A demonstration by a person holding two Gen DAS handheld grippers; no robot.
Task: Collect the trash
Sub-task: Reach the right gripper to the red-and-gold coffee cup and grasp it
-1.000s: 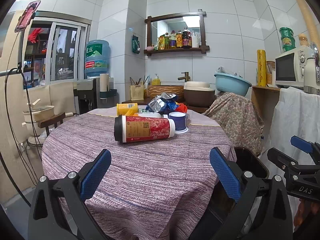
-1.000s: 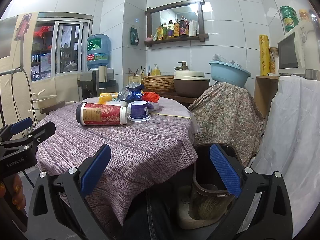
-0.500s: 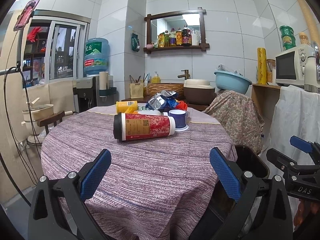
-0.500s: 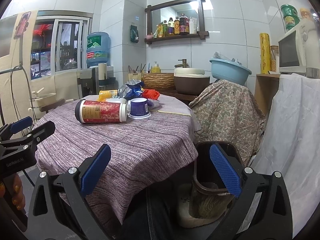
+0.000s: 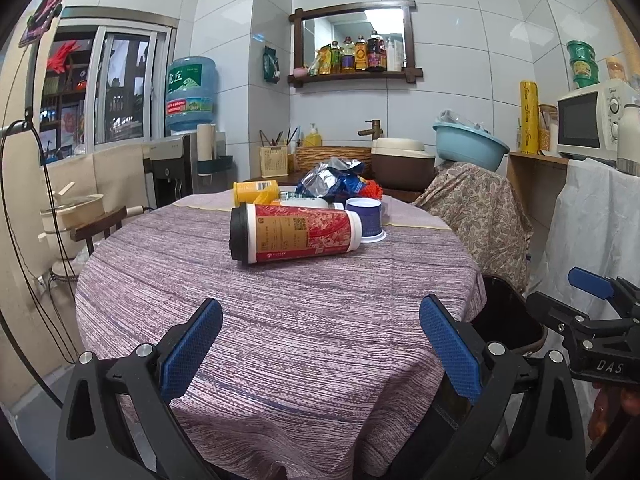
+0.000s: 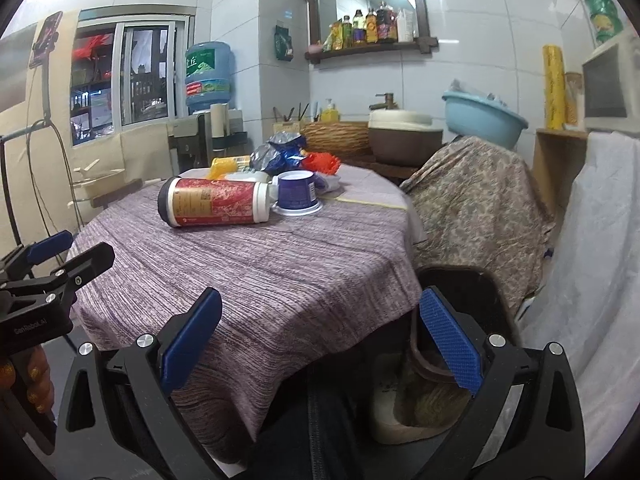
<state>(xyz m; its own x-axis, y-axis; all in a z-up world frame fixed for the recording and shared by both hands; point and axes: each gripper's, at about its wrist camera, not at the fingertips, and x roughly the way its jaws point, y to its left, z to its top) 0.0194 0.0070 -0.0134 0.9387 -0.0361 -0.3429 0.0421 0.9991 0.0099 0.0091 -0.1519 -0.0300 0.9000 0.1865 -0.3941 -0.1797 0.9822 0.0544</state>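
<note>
A round table (image 5: 280, 340) in a purple woven cloth is filling mid-frame. A dark trash bin (image 6: 472, 300) is standing lower right. A red canister (image 5: 296, 232) is lying at centre beside a blue cup (image 5: 366, 220). The left gripper (image 5: 320, 344) and the right gripper (image 6: 320, 344) are hanging wide open, holding nothing.

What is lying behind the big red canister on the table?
Behind the red canister sit an upside-down blue cup, a yellow can on its side, a crumpled foil bag and something orange-red. A white item is mostly hidden by the canister.
</note>
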